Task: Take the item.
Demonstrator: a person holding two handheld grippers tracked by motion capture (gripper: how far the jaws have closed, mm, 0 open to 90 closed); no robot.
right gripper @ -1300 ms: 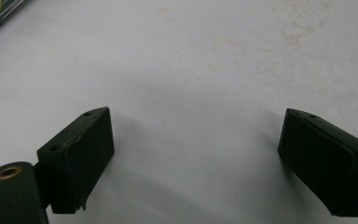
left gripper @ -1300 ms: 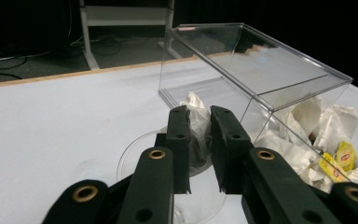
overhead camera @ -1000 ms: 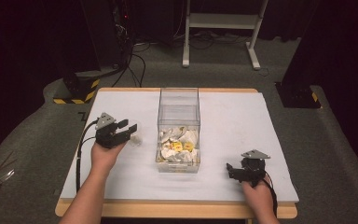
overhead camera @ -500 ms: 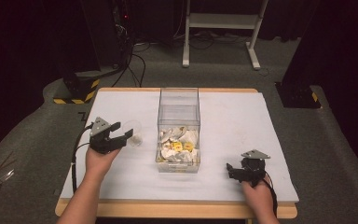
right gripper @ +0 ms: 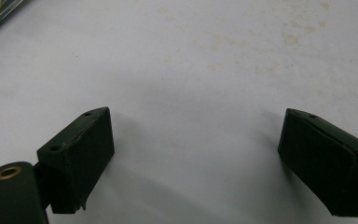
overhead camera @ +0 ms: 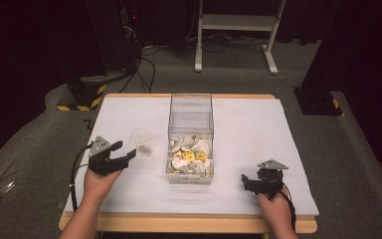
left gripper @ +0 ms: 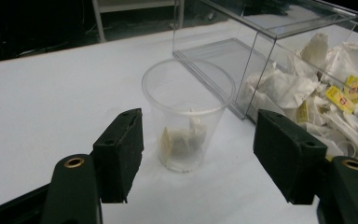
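Just beyond left gripper (overhead camera: 129, 155) fingers, just opened wide: cup (left gripper: 186, 112), untouched; right gripper (overhead camera: 245, 180) fingers apart.

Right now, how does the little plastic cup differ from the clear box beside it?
The cup is small and round; the clear box is larger, tall and square-sided. The cup holds a single tea bag; the box holds a heap of tea bags. The cup stands just ahead of the open left gripper; the box stands mid-table. Both are see-through and upright.
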